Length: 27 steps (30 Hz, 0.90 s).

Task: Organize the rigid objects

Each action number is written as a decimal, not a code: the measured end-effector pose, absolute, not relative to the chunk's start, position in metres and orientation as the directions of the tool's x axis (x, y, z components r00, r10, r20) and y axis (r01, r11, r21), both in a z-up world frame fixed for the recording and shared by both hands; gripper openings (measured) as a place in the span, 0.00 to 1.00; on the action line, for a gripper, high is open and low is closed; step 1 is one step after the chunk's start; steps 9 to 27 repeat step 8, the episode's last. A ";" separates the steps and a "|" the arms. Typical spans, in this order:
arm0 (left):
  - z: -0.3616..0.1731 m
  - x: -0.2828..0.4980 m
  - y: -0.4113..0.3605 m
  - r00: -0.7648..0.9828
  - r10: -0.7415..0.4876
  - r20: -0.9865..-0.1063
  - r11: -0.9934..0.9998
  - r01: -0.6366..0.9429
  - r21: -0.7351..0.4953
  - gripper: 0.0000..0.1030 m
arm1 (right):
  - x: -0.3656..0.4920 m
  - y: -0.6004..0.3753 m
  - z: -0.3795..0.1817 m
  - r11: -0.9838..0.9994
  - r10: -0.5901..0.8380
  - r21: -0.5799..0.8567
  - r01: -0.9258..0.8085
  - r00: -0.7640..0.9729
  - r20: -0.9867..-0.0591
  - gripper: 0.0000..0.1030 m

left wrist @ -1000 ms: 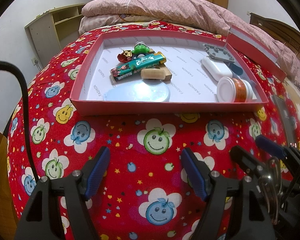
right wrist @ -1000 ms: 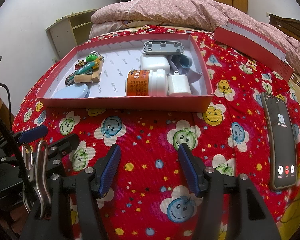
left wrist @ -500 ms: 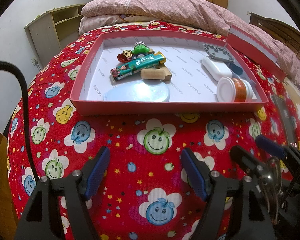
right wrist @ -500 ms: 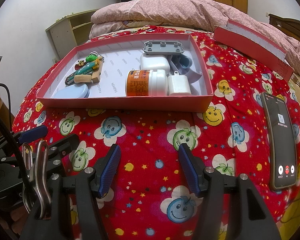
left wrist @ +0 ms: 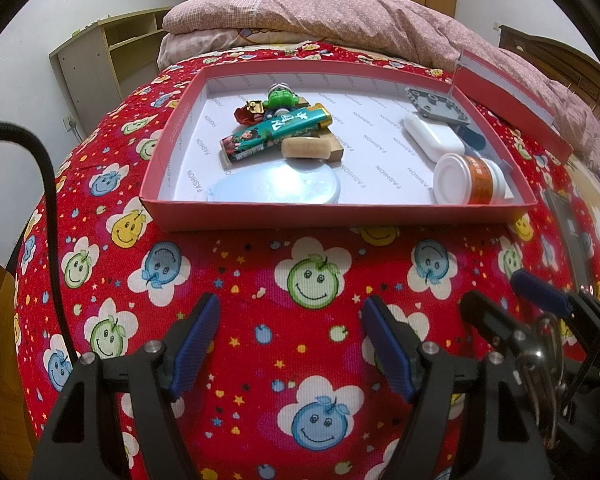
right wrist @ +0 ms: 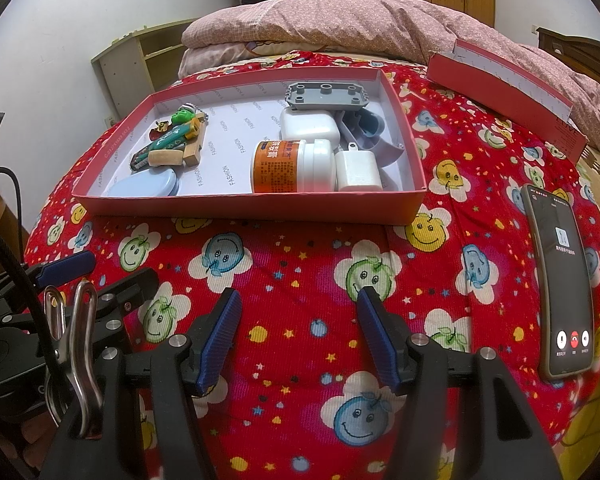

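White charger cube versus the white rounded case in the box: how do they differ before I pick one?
The charger cube is squarish and sits at the red box's near wall, right beside the orange-label bottle's cap. The rounded case is wider, pill-shaped with soft edges, and lies farther back, just in front of the grey plate. The cube has a small tab on top; the case looks smooth. Both are plain white and untouched.

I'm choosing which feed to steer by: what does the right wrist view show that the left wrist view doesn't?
Right wrist only: the white charger beside the bottle, the lilac holder, and the phone's lit screen.
Left wrist only: the bottle's cap face-on, and the green tube's printed side.
Both: the red box, blue disc, grey plate, white case, and the left gripper and right gripper, open and empty.
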<state>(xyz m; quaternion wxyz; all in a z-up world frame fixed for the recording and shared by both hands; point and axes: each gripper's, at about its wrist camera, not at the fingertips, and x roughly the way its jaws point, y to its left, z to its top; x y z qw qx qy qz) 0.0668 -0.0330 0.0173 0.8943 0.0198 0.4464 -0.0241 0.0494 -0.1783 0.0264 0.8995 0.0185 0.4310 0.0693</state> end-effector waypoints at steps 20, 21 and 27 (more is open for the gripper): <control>0.017 0.067 -0.033 0.600 -0.025 -0.800 0.998 0.061 0.014 0.75 | 0.049 -0.178 0.026 0.990 0.141 0.093 -0.109 0.620 -0.772 0.60; 0.017 0.067 -0.033 0.600 -0.025 -0.800 0.998 0.061 0.014 0.75 | 0.049 -0.178 0.026 0.990 0.141 0.093 -0.109 0.620 -0.772 0.60; 0.017 0.067 -0.033 0.600 -0.025 -0.800 0.998 0.061 0.014 0.75 | 0.049 -0.178 0.026 0.990 0.141 0.093 -0.109 0.620 -0.772 0.60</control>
